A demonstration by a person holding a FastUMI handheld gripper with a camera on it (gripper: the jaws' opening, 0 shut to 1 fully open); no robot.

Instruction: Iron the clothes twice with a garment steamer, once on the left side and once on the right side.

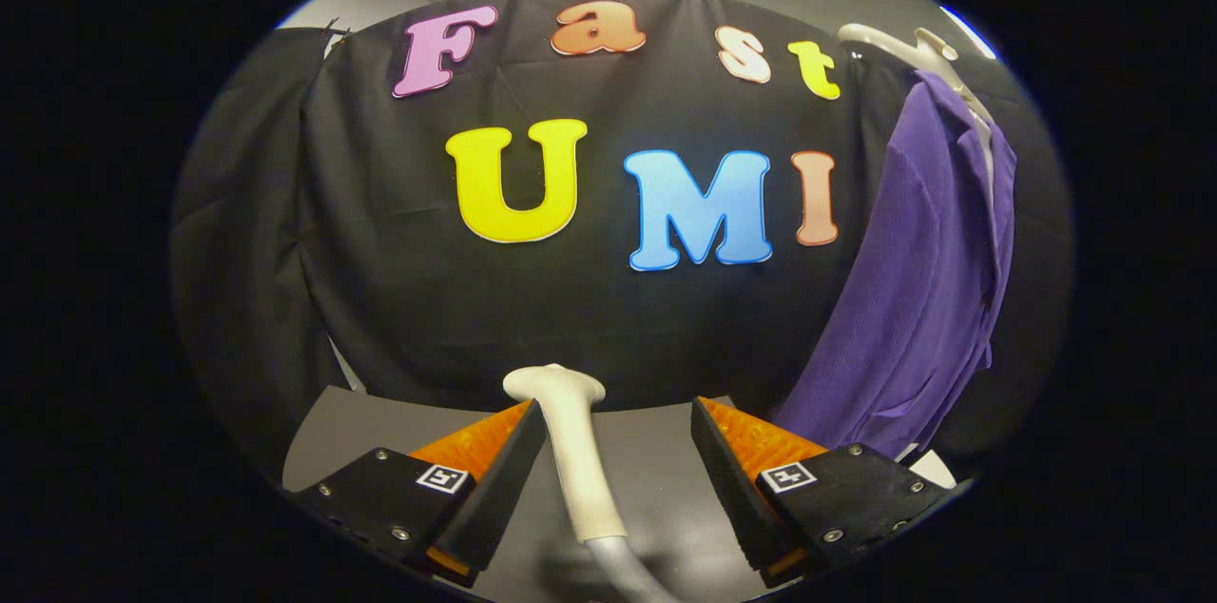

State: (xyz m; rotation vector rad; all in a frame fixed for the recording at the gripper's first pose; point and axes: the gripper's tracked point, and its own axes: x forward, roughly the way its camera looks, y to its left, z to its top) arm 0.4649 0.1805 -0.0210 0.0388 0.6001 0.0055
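Purple cloth, a garment (927, 299), hangs from a pale hanger (898, 47) at the far right against the booth wall, well apart from the tool. Nearer, the steamer's cream handle (575, 451) stands up between the fingers of the gripper (618, 437), close against the left one, its grey hose (623, 565) trailing toward the viewer over the grey table (380, 422). Jaws are wide apart and grip nothing. Judged step: picking up the steamer; next calls for centring and closing on the handle
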